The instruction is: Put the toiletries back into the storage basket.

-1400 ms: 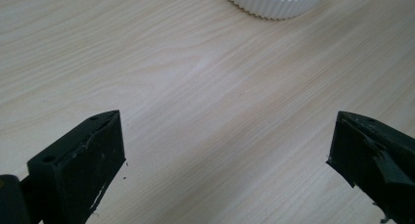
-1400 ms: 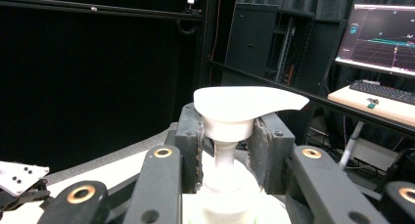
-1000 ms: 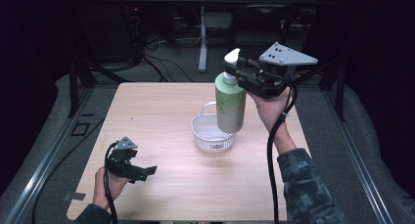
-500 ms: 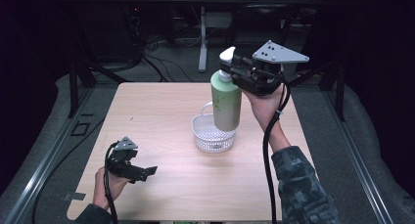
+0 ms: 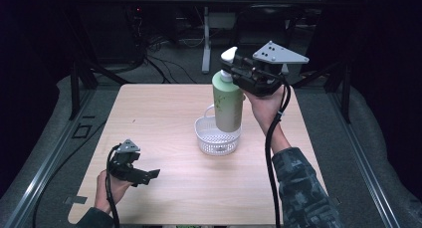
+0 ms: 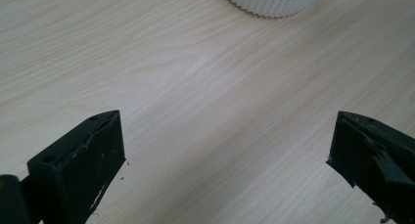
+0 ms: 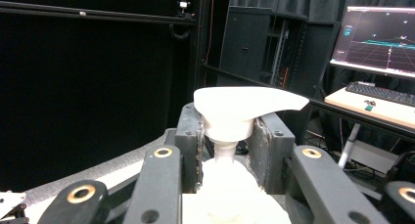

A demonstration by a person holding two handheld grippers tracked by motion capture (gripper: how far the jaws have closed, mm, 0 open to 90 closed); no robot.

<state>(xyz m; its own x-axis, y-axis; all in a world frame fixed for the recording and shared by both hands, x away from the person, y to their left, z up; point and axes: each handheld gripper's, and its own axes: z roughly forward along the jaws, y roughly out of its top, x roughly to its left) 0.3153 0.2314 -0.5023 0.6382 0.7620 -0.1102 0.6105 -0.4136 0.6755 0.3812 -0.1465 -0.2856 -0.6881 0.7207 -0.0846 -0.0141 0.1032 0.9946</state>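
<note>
Our right tool (image 5: 238, 71) is clamped on the neck of the bottle (image 5: 227, 104), just under its white pump head (image 5: 228, 54). In the right gripper view the two jaws press on either side of that neck, with the pump head (image 7: 247, 106) sitting above them and its spout pointing to the right of that view. We hold the bottle upright in the air, above the far part of the bench (image 5: 164, 118). Its green body hangs down from the tool, and in the high view its lower end lies over the basket (image 5: 209, 141); we cannot tell whether it touches the basket or hangs clear of it. The grey plate (image 5: 278, 54) tops the right tool, and the cable (image 5: 271, 138) trails down along our right forearm.

The basket is white, round and slotted, and it stands near the middle of the bench. In the left gripper view a piece of its ribbed wall (image 6: 274, 1) shows at the top edge.

Our left tool (image 5: 144, 175) sits low over the near left part of the bench, well apart from the basket and the bottle. Its jaws stand wide apart with nothing between them, and bare wood (image 6: 210, 101) shows in the gap.
</note>
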